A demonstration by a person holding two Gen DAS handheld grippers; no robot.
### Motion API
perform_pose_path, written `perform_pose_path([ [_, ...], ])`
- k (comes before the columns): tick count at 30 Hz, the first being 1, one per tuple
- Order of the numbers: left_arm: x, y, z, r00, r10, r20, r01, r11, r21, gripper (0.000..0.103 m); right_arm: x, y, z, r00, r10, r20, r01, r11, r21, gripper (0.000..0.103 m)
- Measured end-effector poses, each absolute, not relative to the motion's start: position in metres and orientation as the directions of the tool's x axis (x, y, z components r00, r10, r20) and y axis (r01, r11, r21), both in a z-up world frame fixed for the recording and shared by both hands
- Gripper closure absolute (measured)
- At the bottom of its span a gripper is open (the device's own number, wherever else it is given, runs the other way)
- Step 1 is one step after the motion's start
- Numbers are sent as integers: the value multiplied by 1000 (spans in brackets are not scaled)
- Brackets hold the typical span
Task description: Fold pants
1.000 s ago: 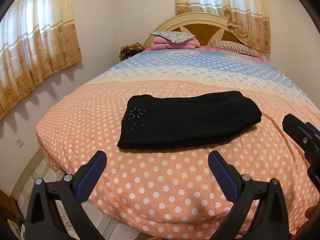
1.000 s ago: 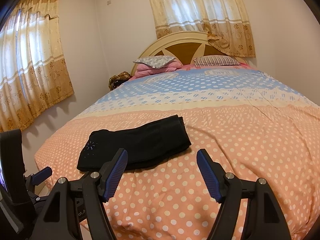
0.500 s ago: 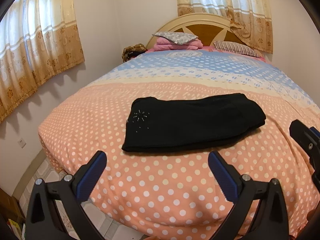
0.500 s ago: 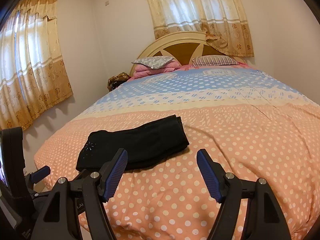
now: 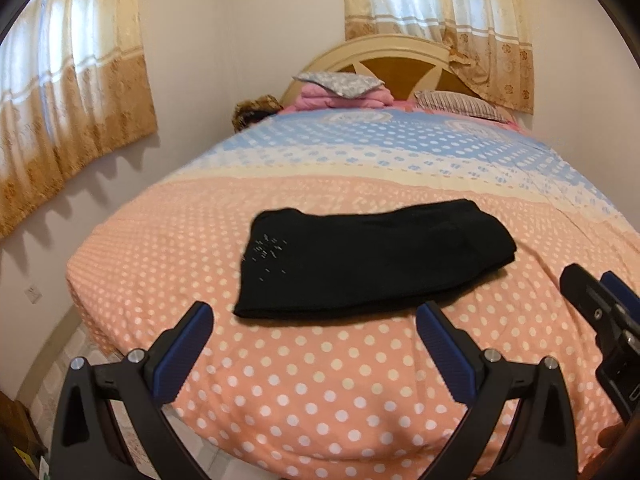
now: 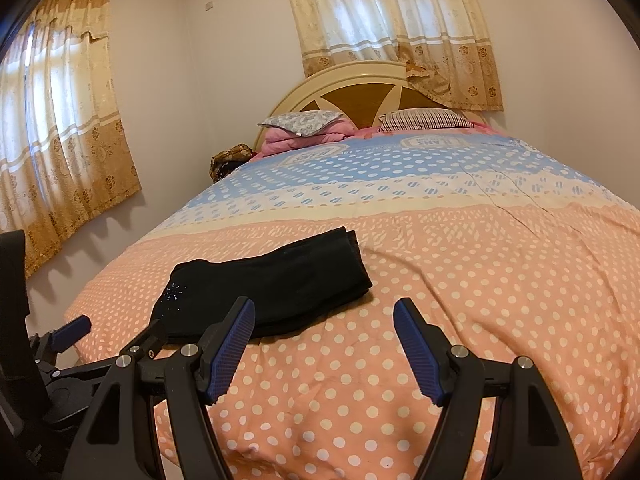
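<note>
Nearest, left gripper (image 5: 312, 344) and right gripper (image 6: 323, 340) are hanging wide, ribbed blue pads empty. Beyond, black folded pants (image 5: 372, 264), soft slab, are lying on dotted peach bedspread (image 5: 320, 392); far pillows are blurring.

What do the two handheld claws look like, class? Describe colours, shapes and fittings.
Both match: the left claw and right claw have black angular plastic frames with triangular cut-outs, silver round bolts at the joints, and two long fingers faced with ribbed dark-blue pads.
</note>
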State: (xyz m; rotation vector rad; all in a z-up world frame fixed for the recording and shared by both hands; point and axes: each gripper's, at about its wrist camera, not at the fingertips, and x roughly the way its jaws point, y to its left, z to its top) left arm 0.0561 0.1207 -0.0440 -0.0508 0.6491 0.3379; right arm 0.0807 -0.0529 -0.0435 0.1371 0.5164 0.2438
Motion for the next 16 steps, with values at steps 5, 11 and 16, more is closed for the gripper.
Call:
perform_pose_path([
  [5, 55, 119, -46, 752, 279, -598, -309, 949, 54, 0, 81, -53, -43, 839, 266, -474, -196, 962, 192, 30],
  [11, 55, 120, -46, 748, 288, -598, -315, 947, 62, 0, 80, -52, -42, 840, 266, -473, -197, 962, 190, 30],
  [16, 55, 122, -46, 736, 300, -607, -329, 942, 67, 0, 81, -52, -43, 837, 267, -477, -196, 961, 195, 30],
])
